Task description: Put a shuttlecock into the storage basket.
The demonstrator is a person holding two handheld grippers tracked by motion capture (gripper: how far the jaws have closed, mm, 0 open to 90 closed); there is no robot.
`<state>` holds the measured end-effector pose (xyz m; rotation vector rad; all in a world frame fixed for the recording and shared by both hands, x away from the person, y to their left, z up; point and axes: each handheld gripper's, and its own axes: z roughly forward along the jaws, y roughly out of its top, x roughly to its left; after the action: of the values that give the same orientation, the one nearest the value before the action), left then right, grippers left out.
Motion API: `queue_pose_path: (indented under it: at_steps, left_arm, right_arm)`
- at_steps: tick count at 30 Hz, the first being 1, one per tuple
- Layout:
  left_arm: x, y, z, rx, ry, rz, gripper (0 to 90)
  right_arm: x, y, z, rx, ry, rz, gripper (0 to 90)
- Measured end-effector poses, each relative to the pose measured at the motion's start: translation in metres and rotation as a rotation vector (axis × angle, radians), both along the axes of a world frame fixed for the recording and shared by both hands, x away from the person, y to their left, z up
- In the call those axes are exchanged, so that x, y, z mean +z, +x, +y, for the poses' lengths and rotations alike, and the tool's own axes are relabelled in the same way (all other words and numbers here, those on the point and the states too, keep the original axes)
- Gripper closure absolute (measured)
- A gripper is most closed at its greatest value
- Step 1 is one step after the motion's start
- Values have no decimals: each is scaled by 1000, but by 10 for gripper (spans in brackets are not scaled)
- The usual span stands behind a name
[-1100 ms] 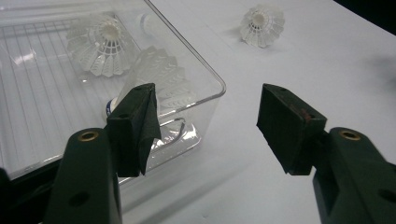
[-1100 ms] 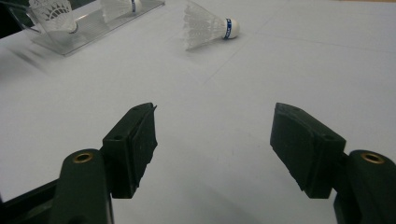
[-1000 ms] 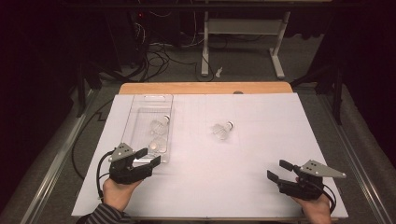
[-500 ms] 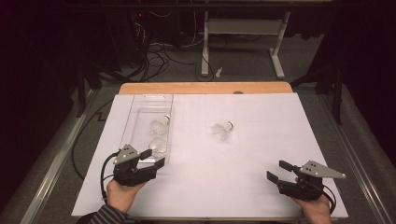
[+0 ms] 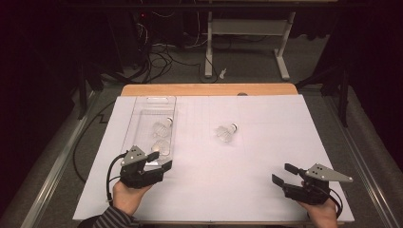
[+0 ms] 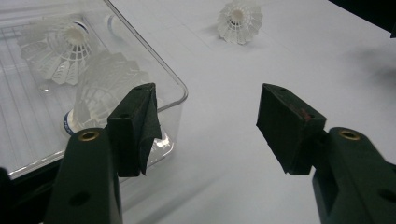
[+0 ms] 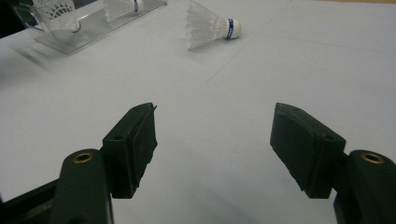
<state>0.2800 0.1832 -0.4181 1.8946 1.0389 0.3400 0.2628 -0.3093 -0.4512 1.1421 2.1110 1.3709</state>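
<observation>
White-covered table point(image 5: 247, 190): two shuttlecocks point(image 5: 161, 127) lay in clear tray point(image 5: 142, 107); one shuttlecock point(image 5: 225, 133) remained outside. Left gripper point(image 5: 164, 166) and right gripper point(image 5: 283, 173): jaws wide, empty.

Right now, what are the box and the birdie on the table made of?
The box looks like clear, glossy plastic: you see straight through its walls. The birdie seems to have a white feather or plastic skirt, hard to tell which, and a white cork-like tip with a blue band.

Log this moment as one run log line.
left tool: open, empty, beside clear tray | right tool: open, empty | loose shuttlecock: on table
</observation>
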Motion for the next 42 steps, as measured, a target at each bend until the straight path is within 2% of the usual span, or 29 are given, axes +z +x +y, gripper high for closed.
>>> queue_pose_path:
  at_steps: [42]
  left_arm:
    - [6,12,-26,-66,1,5,398]
  right_arm:
    - [0,0,0,-1,-2,-3,320]
